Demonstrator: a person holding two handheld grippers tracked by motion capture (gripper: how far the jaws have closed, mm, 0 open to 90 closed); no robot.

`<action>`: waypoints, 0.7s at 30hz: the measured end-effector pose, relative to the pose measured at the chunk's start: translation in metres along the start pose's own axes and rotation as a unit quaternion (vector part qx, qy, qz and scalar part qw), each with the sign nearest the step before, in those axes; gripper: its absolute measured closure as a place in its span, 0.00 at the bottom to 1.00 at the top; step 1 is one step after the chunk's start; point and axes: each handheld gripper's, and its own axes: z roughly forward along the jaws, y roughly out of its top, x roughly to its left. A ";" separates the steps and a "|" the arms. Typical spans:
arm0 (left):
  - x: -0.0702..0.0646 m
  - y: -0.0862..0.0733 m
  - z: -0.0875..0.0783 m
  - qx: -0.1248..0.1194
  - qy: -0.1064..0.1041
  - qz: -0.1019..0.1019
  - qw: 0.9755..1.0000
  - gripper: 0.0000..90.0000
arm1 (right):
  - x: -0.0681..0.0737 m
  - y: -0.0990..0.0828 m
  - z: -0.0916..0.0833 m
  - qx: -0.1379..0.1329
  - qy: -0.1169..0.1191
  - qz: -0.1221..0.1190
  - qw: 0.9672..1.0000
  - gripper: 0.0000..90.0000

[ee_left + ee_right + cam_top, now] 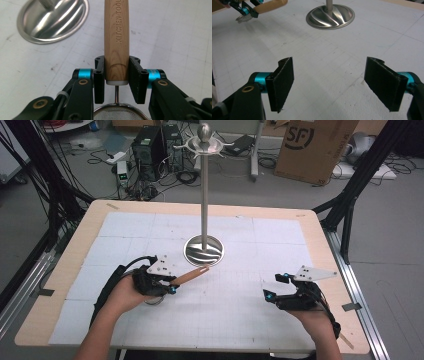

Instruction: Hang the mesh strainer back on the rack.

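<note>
White mat (150,235), strainer handle (116,37) between left fingers (99,75)

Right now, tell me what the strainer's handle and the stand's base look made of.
Handle: wood by its grain, matte, stamped lettering. Base: likely polished steel, mirror-bright with swirled reflections. The left gripper clamps the handle.

I see the stand (204,247) at mid-worktop (310,227); my left claw (171,285) (strainer handle (191,275) between its pads) sits just before it, right claw (270,286) well apart.
</note>
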 end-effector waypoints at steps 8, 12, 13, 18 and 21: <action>0.003 -0.004 -0.009 -0.049 -0.010 -0.023 0.998 0.77 | 0.000 0.000 0.000 0.000 -0.001 0.000 1.000 0.26; 0.003 -0.005 -0.015 -0.082 -0.011 -0.033 0.996 0.77 | 0.000 0.000 0.001 0.001 -0.001 -0.002 1.000 0.26; 0.004 -0.005 -0.016 -0.089 -0.011 -0.034 0.995 0.77 | 0.000 0.000 0.001 0.002 0.000 -0.002 1.000 0.26; 0.005 -0.006 -0.024 -0.126 -0.003 -0.041 0.991 0.77 | 0.000 0.000 0.001 0.002 0.000 -0.002 1.000 0.26; 0.005 -0.006 -0.028 -0.142 -0.003 -0.044 0.989 0.77 | 0.001 0.000 0.002 0.002 -0.001 -0.001 1.000 0.26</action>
